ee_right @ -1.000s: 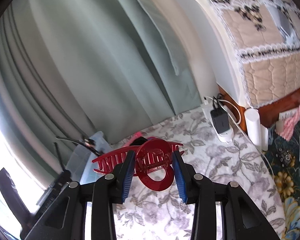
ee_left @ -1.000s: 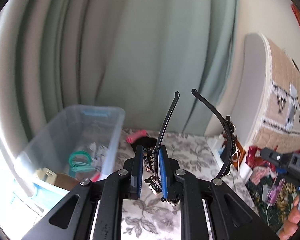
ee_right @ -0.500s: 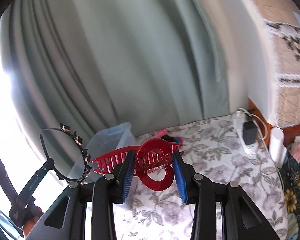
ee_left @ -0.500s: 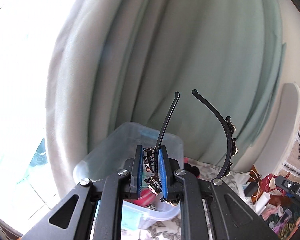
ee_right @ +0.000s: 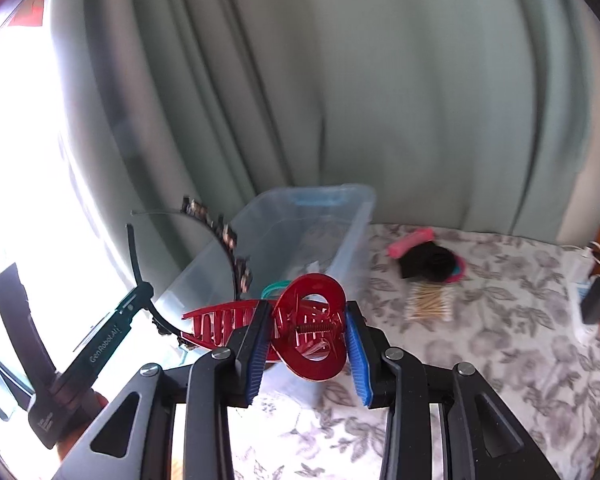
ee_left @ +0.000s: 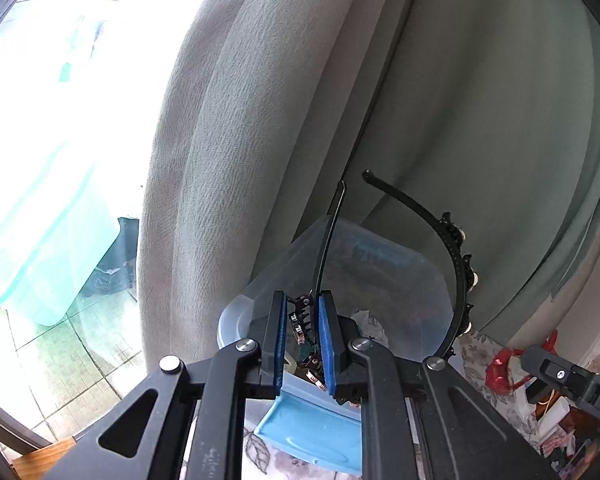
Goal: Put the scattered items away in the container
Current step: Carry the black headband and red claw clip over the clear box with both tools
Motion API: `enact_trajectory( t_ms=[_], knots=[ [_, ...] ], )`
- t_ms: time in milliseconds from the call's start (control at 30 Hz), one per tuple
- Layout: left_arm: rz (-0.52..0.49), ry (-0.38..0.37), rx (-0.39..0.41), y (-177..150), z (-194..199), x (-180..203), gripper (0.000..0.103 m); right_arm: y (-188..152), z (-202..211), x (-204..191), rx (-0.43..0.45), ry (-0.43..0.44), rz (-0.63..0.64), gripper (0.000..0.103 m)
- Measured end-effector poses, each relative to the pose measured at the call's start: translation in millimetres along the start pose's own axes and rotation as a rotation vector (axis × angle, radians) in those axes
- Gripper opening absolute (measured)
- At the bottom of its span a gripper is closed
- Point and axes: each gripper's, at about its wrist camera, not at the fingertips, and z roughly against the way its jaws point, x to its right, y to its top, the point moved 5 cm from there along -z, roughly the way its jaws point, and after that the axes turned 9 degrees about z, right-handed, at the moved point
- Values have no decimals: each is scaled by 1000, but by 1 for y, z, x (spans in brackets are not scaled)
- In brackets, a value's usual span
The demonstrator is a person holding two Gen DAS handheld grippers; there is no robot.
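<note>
- a pale green curtain (ee_right: 340, 100) is seen behind everything, and bright light comes in at the left side.
- a bed is covered with a grey flowered sheet (ee_right: 480, 320).
- a clear plastic box (ee_right: 340, 216) is set on the sheet, near the curtain.
- a black headband (ee_left: 458, 280) with small beads is gripped tight by the left gripper (ee_left: 302, 344). it is pinched at one end, and its curve sticks up over the near edge of the box.
- a red hair claw (ee_right: 312, 320) is squeezed between the blue pads of the right gripper (ee_right: 306, 344). the claw is held just above the near end of the box.
- a green hair tie (ee_right: 274, 286) is seen inside the box, behind the red hair claw.
- a pink roller (ee_right: 412, 240), a black cloth thing (ee_right: 428, 260) and a small pack of cotton buds (ee_right: 430, 300) are left lying on the sheet, to the right of the box.
- a dark plug (ee_right: 596, 300) is seen at the far right edge of the bed.
</note>
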Motion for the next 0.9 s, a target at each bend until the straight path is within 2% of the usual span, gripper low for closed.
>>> enact_trajectory(
  t_ms=[233, 667, 900],
  knots=[
    [-6, -9, -9, -1, -26, 1, 17, 3, -36, -15, -39, 24, 34, 37],
    [-3, 24, -83, -18, -85, -2, 17, 29, -84, -28, -32, 45, 111, 37],
    [-25, 23, -78, -21, -105, 8, 17, 30, -86, -38, -18, 98, 131, 38]
  ],
)
